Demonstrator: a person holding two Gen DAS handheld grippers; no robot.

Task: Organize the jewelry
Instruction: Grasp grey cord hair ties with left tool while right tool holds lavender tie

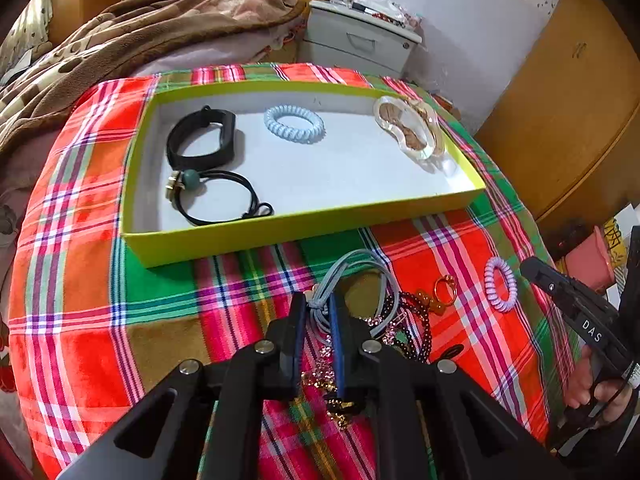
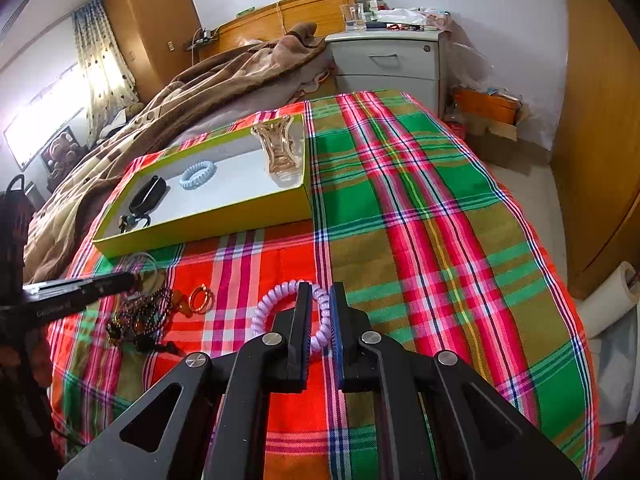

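Observation:
A yellow-green box (image 1: 280, 232) with a white floor lies on the plaid cloth (image 2: 420, 220). It holds a black band (image 1: 202, 136), a pale blue spiral hair tie (image 1: 294, 124), a clear hair claw (image 1: 408, 128) and a black cord bracelet with a green bead (image 1: 224, 196). My left gripper (image 1: 318, 304) is shut on a grey elastic hair tie (image 1: 360, 255) just in front of the box. Under it lies a heap of dark beads (image 1: 416, 320) and a gold ring (image 1: 444, 284). My right gripper (image 2: 320, 300) is shut on a purple spiral hair tie (image 2: 280, 304) on the cloth.
A bed with a brown blanket (image 1: 140, 40) runs behind and left of the table. A grey nightstand (image 2: 388, 60) with clutter stands behind it. A wooden wardrobe (image 2: 600, 120) and a paper roll (image 2: 612, 296) are on the right. A hand (image 1: 592, 392) holds the right gripper.

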